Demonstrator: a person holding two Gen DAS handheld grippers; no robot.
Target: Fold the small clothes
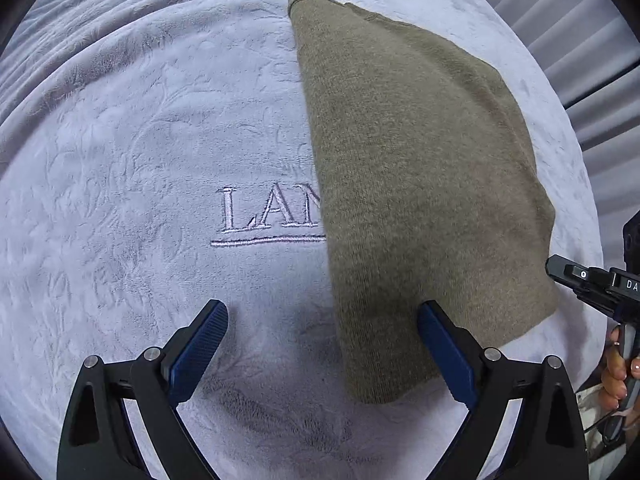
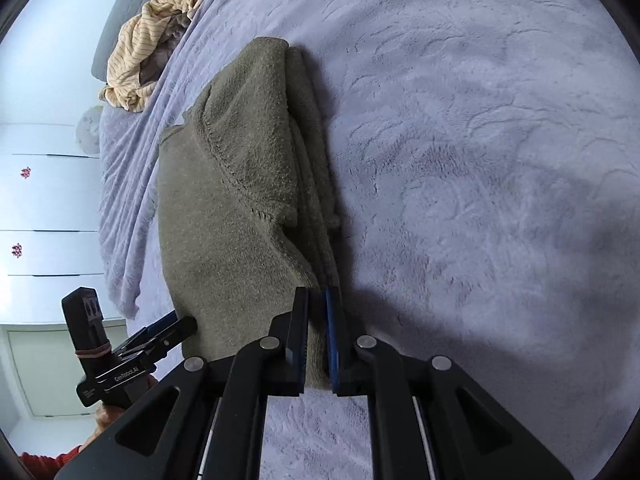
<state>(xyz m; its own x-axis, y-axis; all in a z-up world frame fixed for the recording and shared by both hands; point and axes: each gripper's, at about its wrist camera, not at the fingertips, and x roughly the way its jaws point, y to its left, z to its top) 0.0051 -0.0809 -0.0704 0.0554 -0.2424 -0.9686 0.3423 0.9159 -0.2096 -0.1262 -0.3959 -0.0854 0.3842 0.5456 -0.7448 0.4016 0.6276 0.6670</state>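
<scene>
Right gripper (image 2: 316,344) pinches olive knit garment's (image 2: 240,208) edge, left gripper (image 1: 322,354) spread wide; thin bite risks slipping, folds unravelling.

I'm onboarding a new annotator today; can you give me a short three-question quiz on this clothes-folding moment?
1. True or false: the left tool is clamped on the olive knit garment.
2. Which tool grips the garment's edge? A) left B) right C) neither
3. Fill in: the striped yellow garment lies crumpled at the far edge of the ___ .

Key: 1. False; it stands open above the garment's corner. 2. B; the right tool is shut on the folded edge. 3. The lavender fleece blanket.
</scene>
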